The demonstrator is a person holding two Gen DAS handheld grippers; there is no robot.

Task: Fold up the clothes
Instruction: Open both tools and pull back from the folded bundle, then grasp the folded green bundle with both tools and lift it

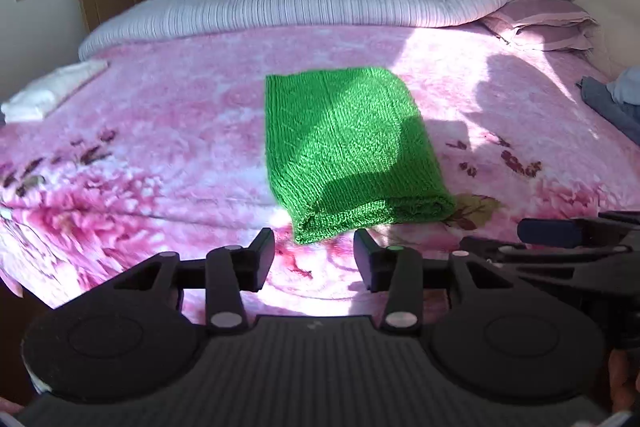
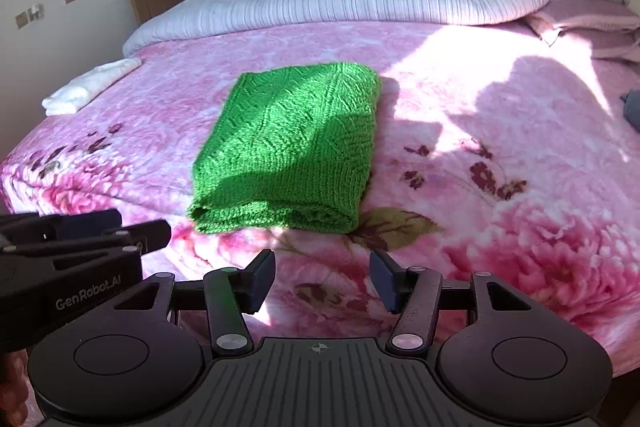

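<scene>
Both grippers, left & right, level, wide apart, empty, just short of folded green knit.

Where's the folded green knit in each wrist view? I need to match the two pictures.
Left wrist: the green knit lies centre, slightly right, its near folded edge just beyond the open left gripper.
Right wrist: the green knit lies centre-left, ahead of the open right gripper.
Shared landmark: the folded white cloth at the bed's left edge.
</scene>
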